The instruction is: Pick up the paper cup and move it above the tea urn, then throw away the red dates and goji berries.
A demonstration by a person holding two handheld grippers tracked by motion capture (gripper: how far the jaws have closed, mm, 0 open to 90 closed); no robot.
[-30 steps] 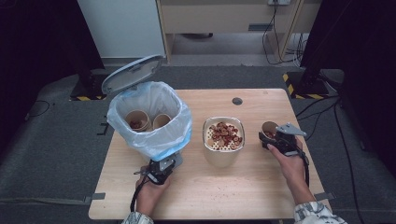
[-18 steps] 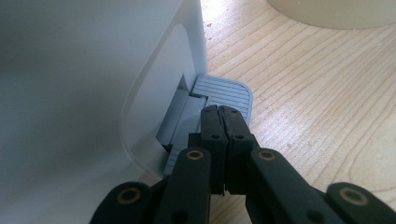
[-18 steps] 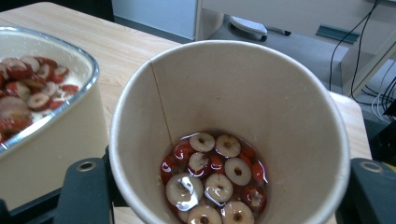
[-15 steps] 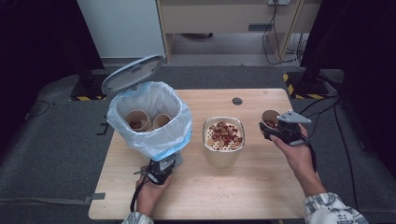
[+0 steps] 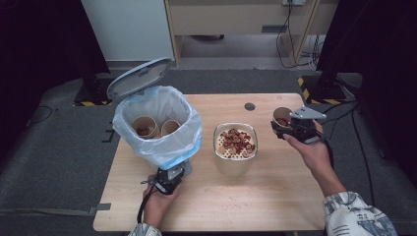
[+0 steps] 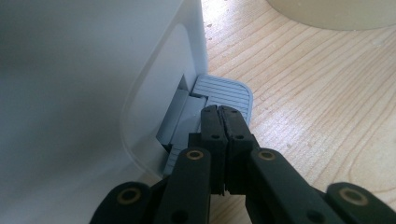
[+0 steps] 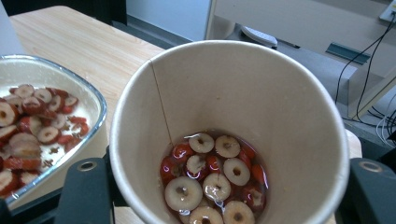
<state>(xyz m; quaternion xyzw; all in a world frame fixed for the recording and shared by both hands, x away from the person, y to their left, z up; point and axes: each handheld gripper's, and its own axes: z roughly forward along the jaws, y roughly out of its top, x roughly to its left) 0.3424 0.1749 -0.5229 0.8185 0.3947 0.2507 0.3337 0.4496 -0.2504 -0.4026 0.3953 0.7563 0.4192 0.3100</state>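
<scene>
A white pedal bin (image 5: 167, 160) lined with a pale blue bag (image 5: 189, 132) stands at the table's left, its grey lid (image 5: 138, 77) raised. Two paper cups (image 5: 145, 127) lie inside it. My left gripper (image 5: 169, 178) is shut, and its tips (image 6: 221, 112) press down on the bin's grey pedal (image 6: 224, 93). My right gripper (image 5: 287, 129) is shut on a paper cup (image 5: 282, 118) and holds it upright above the table's right side. That cup (image 7: 261, 107) holds red date slices (image 7: 210, 177) in liquid.
A beige bowl (image 5: 235, 167) with a strainer insert full of date slices stands at the middle of the wooden table (image 5: 275, 196); its rim (image 7: 95, 100) lies just left of the held cup. A small dark disc (image 5: 250, 106) sits near the far edge.
My right hand has lifted the paper cup up off the table. The left gripper has stayed on the pedal, and the lid has stayed open.
</scene>
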